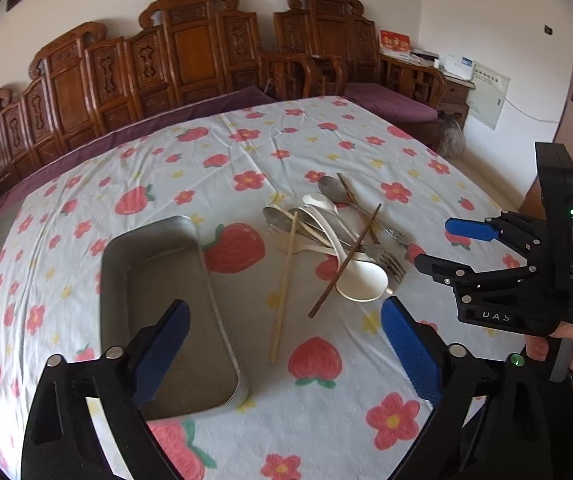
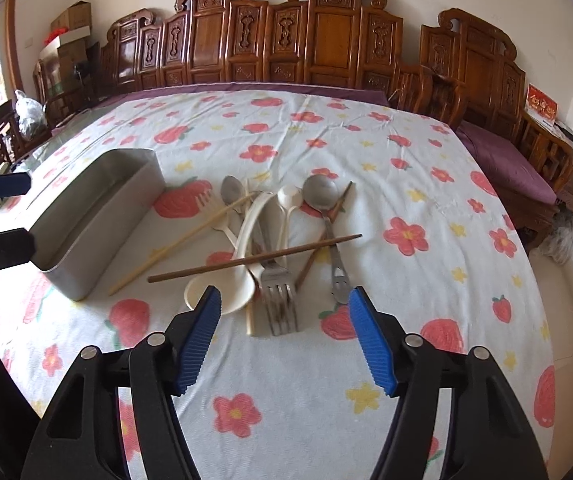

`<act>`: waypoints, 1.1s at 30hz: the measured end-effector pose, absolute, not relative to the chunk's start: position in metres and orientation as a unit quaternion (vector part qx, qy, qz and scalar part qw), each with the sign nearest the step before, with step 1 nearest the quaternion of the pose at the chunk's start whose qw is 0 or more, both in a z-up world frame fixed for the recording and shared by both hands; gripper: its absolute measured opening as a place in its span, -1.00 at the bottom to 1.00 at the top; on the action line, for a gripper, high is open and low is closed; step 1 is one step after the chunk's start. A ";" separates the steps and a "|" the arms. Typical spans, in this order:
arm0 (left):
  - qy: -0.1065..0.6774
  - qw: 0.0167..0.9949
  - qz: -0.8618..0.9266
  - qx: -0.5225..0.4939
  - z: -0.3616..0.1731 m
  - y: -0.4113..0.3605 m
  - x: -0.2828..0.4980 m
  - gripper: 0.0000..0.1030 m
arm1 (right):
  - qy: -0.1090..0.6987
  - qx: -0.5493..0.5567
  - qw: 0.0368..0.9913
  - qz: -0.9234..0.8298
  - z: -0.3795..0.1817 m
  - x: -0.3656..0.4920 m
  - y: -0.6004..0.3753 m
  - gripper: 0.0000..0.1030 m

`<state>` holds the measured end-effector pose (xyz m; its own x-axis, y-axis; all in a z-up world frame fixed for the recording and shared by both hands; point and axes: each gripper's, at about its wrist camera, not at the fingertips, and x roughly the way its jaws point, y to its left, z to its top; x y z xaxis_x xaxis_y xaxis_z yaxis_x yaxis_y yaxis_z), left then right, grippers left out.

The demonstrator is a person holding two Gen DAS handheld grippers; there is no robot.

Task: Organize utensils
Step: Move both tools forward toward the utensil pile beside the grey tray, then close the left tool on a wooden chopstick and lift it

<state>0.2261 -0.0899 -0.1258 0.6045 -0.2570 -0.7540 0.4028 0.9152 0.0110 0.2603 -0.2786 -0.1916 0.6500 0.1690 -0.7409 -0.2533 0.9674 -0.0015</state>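
Note:
A heap of utensils lies mid-table: metal spoons, white plastic spoons, forks, a dark chopstick and a pale chopstick. An empty metal tray stands left of the heap; it also shows in the right wrist view. My left gripper is open and empty, above the tray's near end and the pale chopstick. My right gripper is open and empty, just in front of a metal fork. It also shows in the left wrist view, to the right of the heap.
The table wears a white cloth with red flowers and strawberries. Carved wooden benches with purple cushions stand behind and to the right. Boxes are stacked at the far left.

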 end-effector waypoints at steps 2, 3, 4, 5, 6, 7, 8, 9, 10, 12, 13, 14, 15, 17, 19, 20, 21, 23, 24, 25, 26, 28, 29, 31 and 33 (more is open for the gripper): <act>0.415 0.884 -0.194 0.092 -0.131 -0.098 0.235 0.50 | 0.404 -0.052 0.906 0.115 -0.193 0.263 -0.284 0.23; 0.420 0.880 -0.202 0.093 -0.134 -0.104 0.239 0.39 | 0.406 -0.050 0.905 0.116 -0.194 0.264 -0.286 0.20; 0.423 0.877 -0.207 0.094 -0.136 -0.108 0.242 0.36 | 0.409 -0.049 0.904 0.116 -0.195 0.265 -0.289 0.17; 0.428 0.873 -0.216 0.092 -0.140 -0.115 0.246 0.30 | 0.411 -0.049 0.903 0.116 -0.196 0.266 -0.291 0.16; 0.432 0.869 -0.223 0.090 -0.142 -0.119 0.249 0.22 | 0.412 -0.048 0.902 0.116 -0.197 0.268 -0.293 0.16; 0.440 0.863 -0.232 0.085 -0.147 -0.125 0.254 0.17 | 0.416 -0.047 0.901 0.115 -0.198 0.269 -0.295 0.16; 0.445 0.860 -0.236 0.082 -0.150 -0.129 0.258 0.09 | 0.417 -0.046 0.900 0.114 -0.199 0.270 -0.297 0.15; 0.454 0.854 -0.243 0.077 -0.156 -0.134 0.264 0.00 | 0.418 -0.045 0.900 0.114 -0.199 0.271 -0.300 0.15; 0.461 0.849 -0.248 0.074 -0.161 -0.138 0.269 -0.05 | 0.420 -0.042 0.900 0.112 -0.199 0.273 -0.303 0.15; 0.474 0.842 -0.247 0.075 -0.172 -0.146 0.278 -0.21 | 0.424 -0.037 0.899 0.109 -0.200 0.275 -0.308 0.15; 0.479 0.839 -0.247 0.075 -0.178 -0.149 0.282 -0.22 | 0.425 -0.034 0.898 0.106 -0.201 0.275 -0.311 0.15; 0.483 0.837 -0.247 0.074 -0.182 -0.151 0.286 -0.26 | 0.427 -0.032 0.898 0.105 -0.202 0.276 -0.314 0.15; 0.488 0.833 -0.249 0.073 -0.186 -0.153 0.290 -0.29 | 0.429 -0.031 0.897 0.104 -0.202 0.277 -0.317 0.15; 0.500 0.826 -0.248 0.077 -0.197 -0.160 0.297 -0.38 | 0.431 -0.030 0.896 0.101 -0.203 0.278 -0.319 0.16; 0.506 0.823 -0.246 0.082 -0.202 -0.164 0.302 -0.45 | 0.433 -0.026 0.896 0.099 -0.204 0.280 -0.323 0.16; 0.509 0.821 -0.246 0.085 -0.206 -0.167 0.304 -0.48 | 0.433 -0.024 0.896 0.098 -0.204 0.280 -0.324 0.16; 0.511 0.819 -0.245 0.089 -0.209 -0.169 0.307 -0.51 | 0.433 -0.023 0.896 0.097 -0.204 0.281 -0.325 0.16; 0.515 0.817 -0.243 0.095 -0.214 -0.174 0.310 -0.53 | 0.433 -0.022 0.896 0.096 -0.204 0.281 -0.327 0.16; 0.516 0.816 -0.242 0.097 -0.215 -0.176 0.312 -0.53 | 0.434 -0.022 0.896 0.095 -0.204 0.282 -0.327 0.16; 0.517 0.815 -0.241 0.099 -0.216 -0.177 0.314 -0.54 | 0.434 -0.022 0.896 0.095 -0.204 0.282 -0.327 0.16; 0.518 0.815 -0.240 0.102 -0.218 -0.180 0.315 -0.55 | 0.435 -0.020 0.895 0.094 -0.204 0.283 -0.328 0.16; 0.519 0.814 -0.239 0.108 -0.221 -0.183 0.318 -0.56 | 0.437 -0.018 0.895 0.092 -0.205 0.284 -0.329 0.16; 0.519 0.813 -0.239 0.111 -0.222 -0.184 0.318 -0.58 | 0.438 -0.018 0.894 0.091 -0.206 0.284 -0.330 0.16; 0.518 0.814 -0.235 0.120 -0.224 -0.187 0.319 -0.69 | 0.439 -0.016 0.894 0.091 -0.206 0.284 -0.330 0.16; 0.517 0.815 -0.230 0.127 -0.225 -0.189 0.320 -0.79 | 0.438 -0.016 0.894 0.090 -0.206 0.284 -0.331 0.16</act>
<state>0.3197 -0.1889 -0.2246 0.3596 -0.2445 -0.9005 0.5062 0.8618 -0.0318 0.2837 -0.3306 -0.2061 0.5994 0.1474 -0.7868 -0.1754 0.9832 0.0505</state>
